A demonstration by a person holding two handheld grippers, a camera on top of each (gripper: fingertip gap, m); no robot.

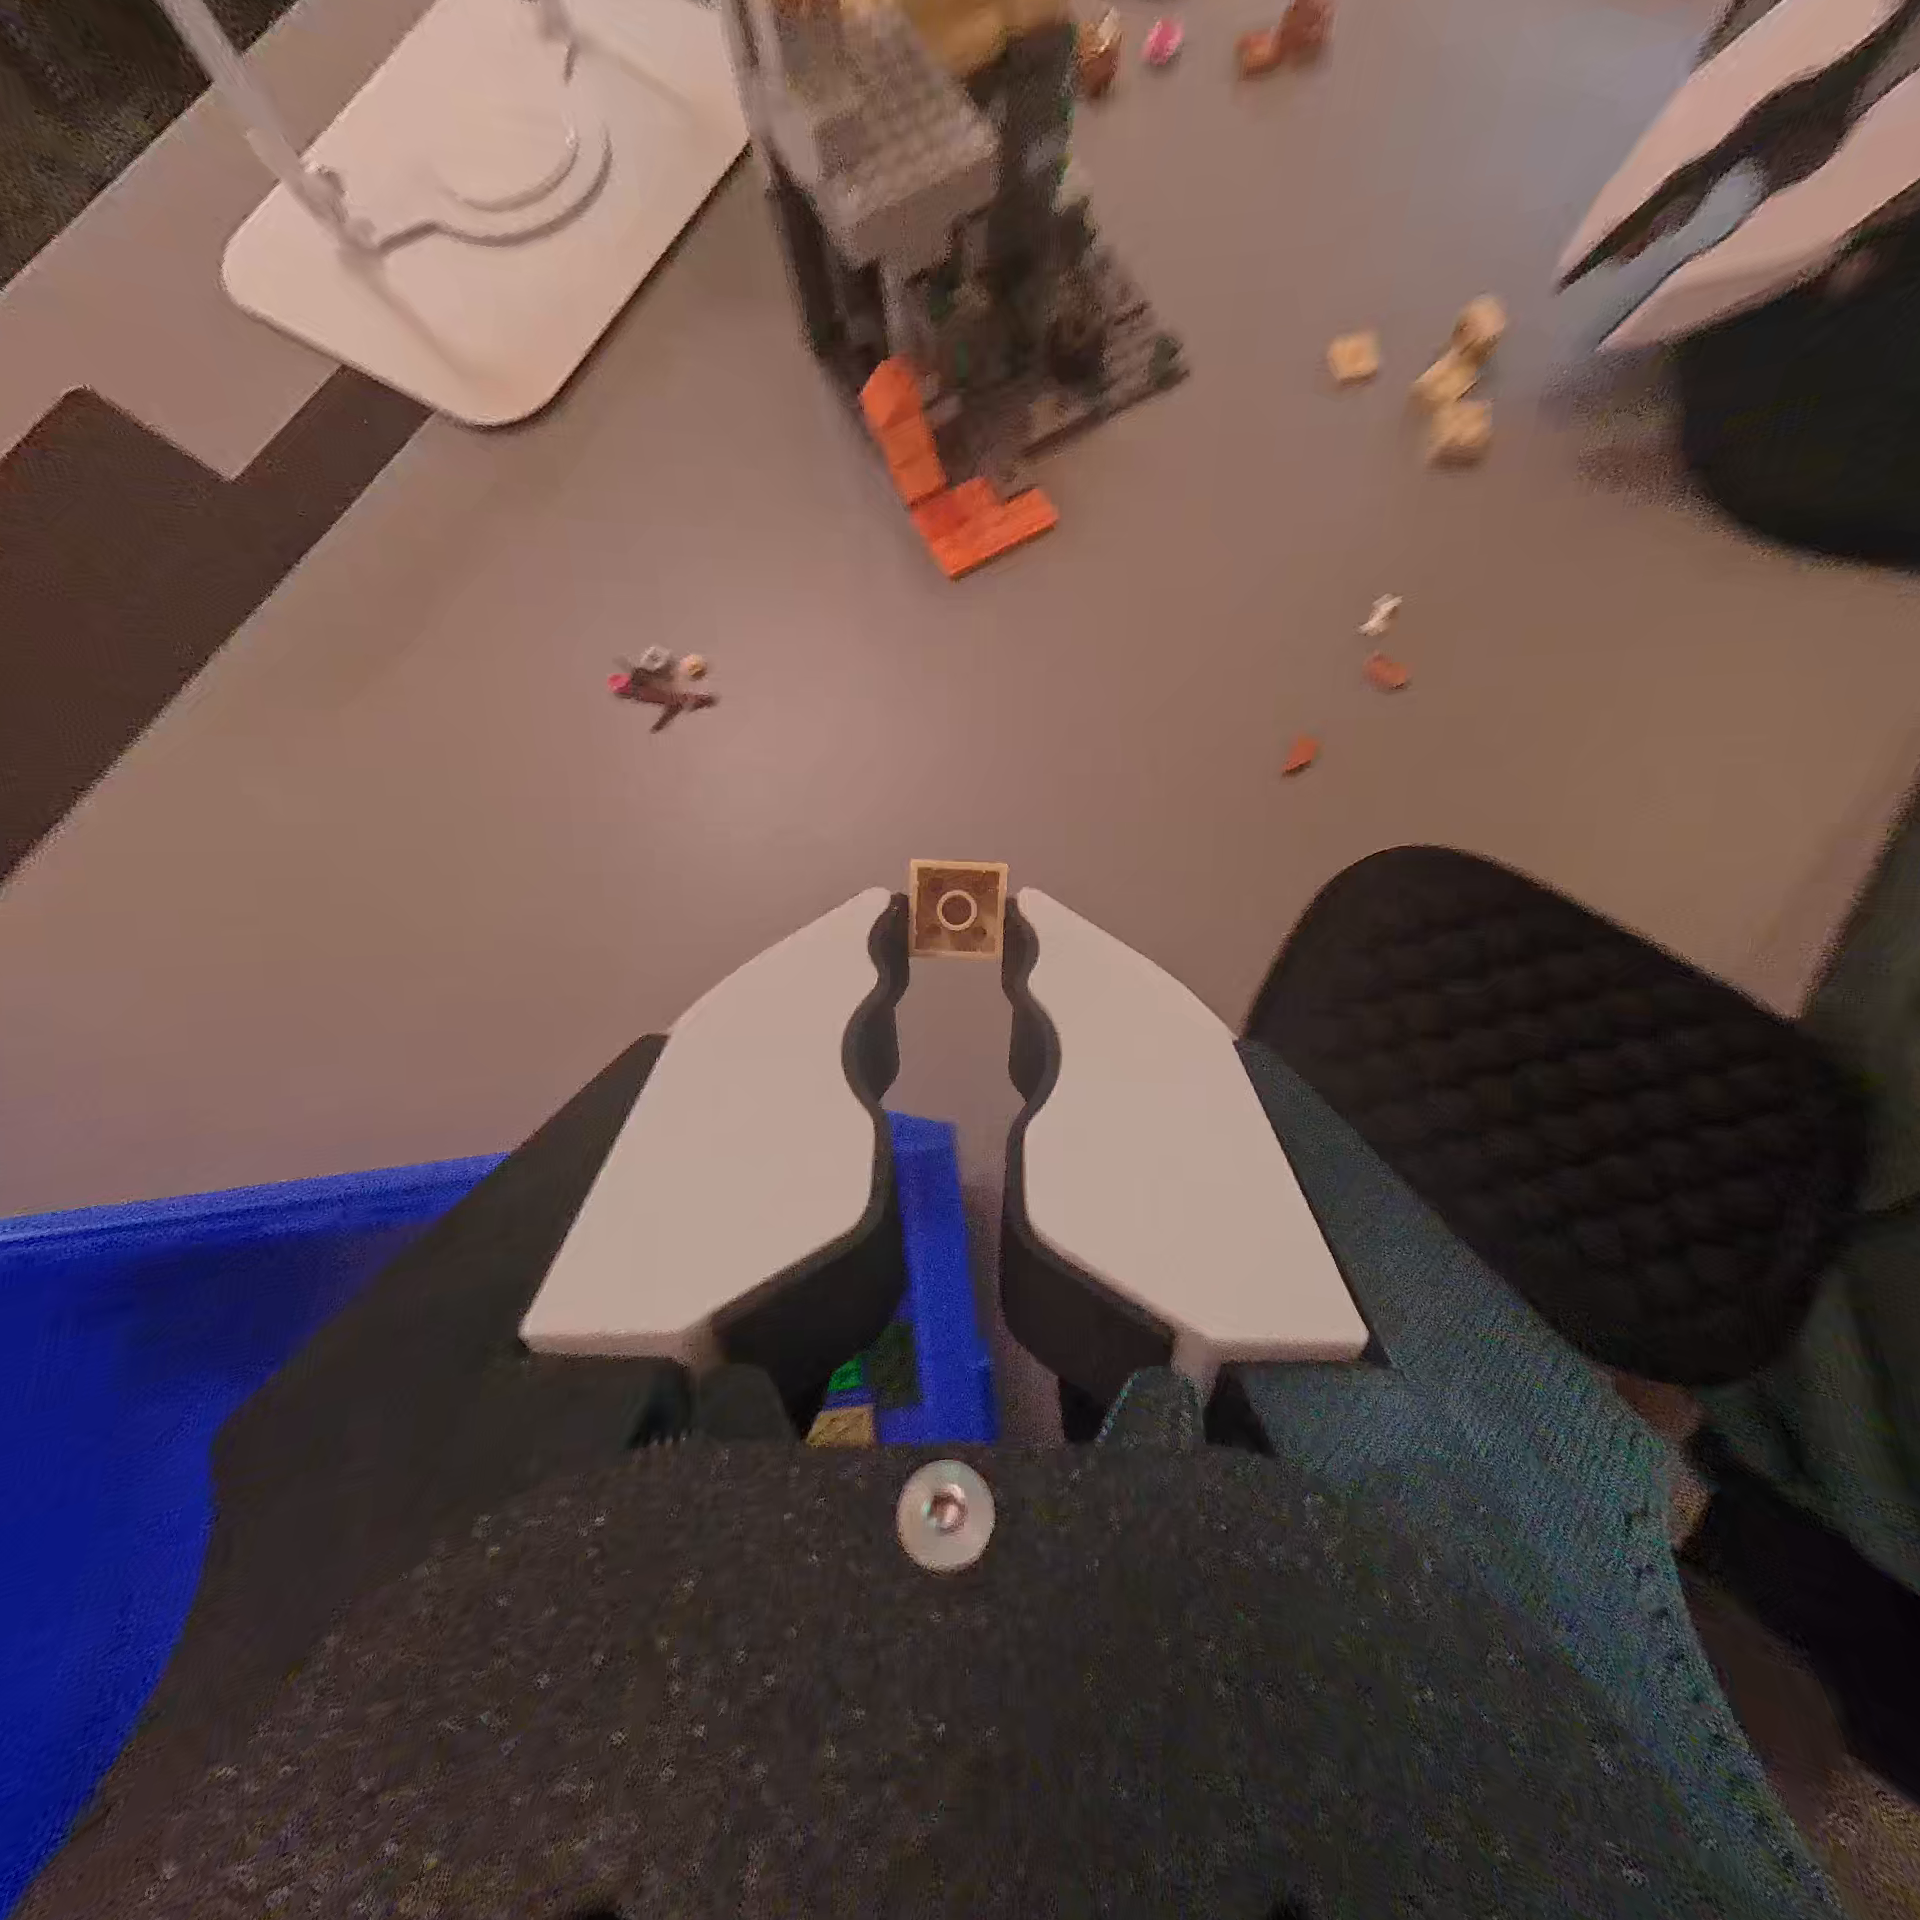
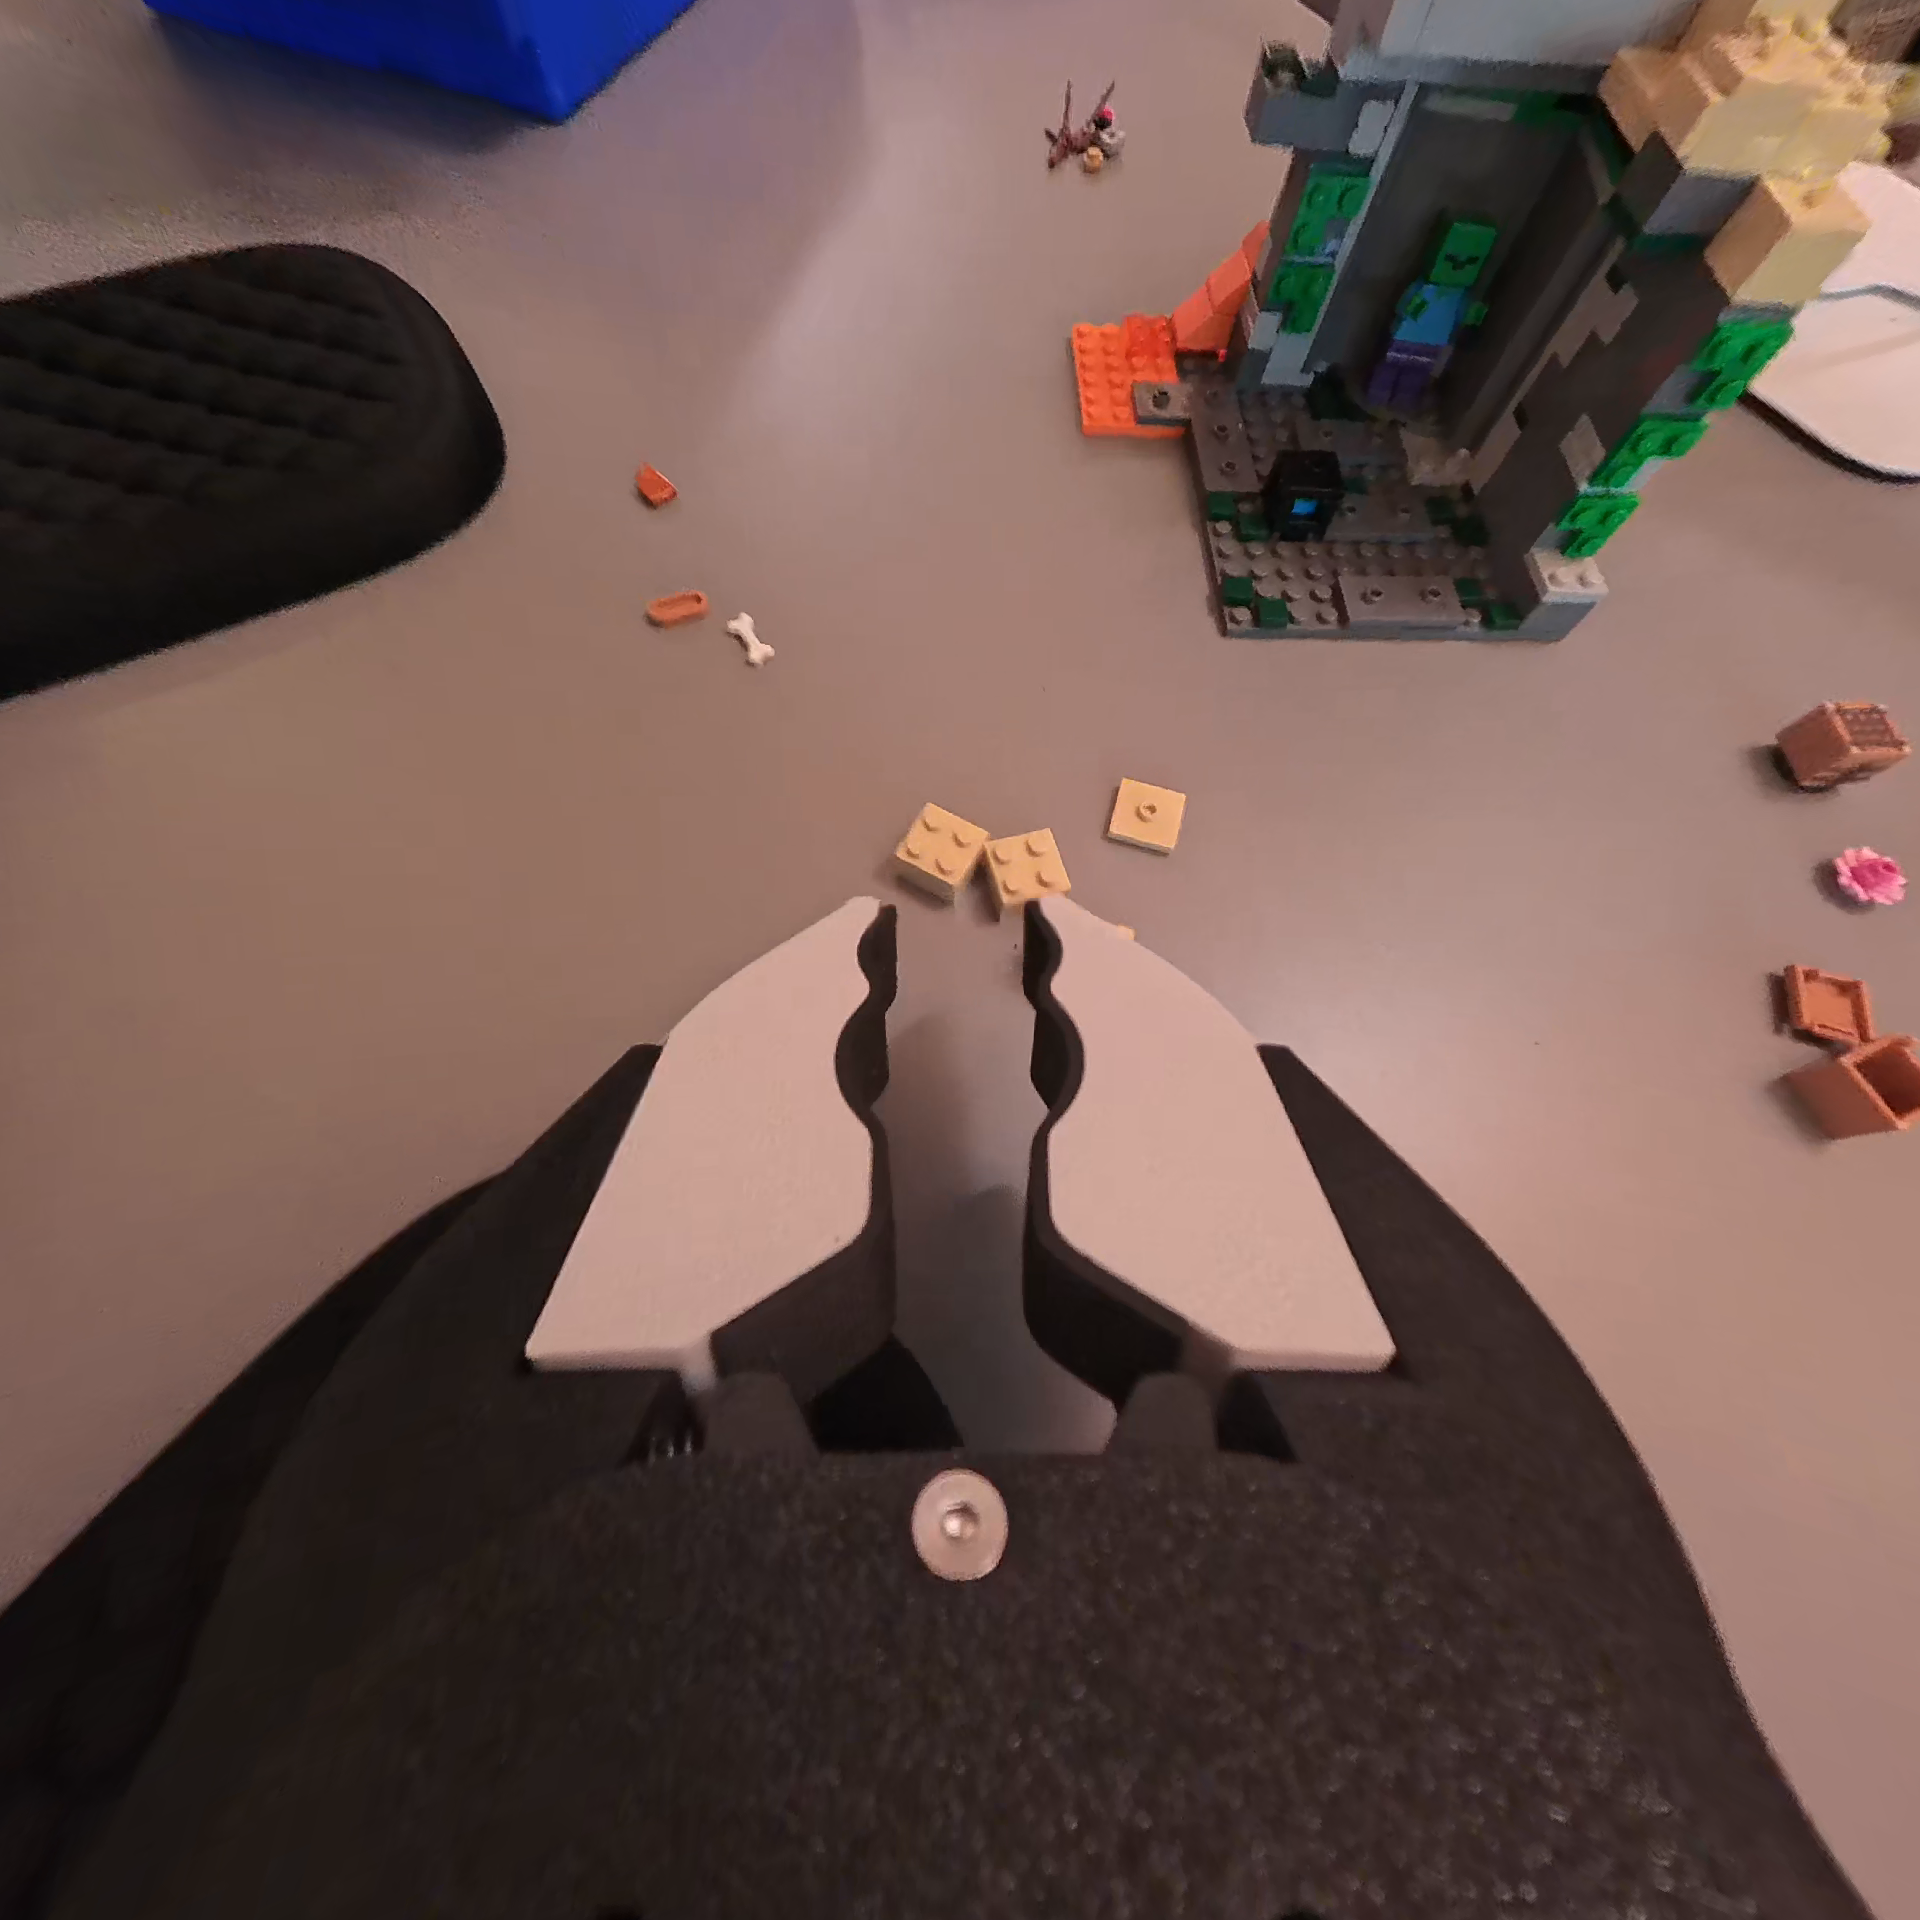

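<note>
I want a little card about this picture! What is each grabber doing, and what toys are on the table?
left gripper: shut on a tan square brick, held up off the grey table
right gripper: open, empty, just short of two tan studded bricks
nearby: tan flat tile, white bone piece
big build: grey and green brick tower
also: blue bin, black pad

Two tan 2x2 bricks point(image 2: 940, 850), one tan flat tile point(image 2: 1147, 816), one white bone piece point(image 2: 750, 637), one pink flower piece point(image 2: 1869, 875), one blue bin point(image 2: 436, 42), one black pad point(image 2: 208, 436).
</note>
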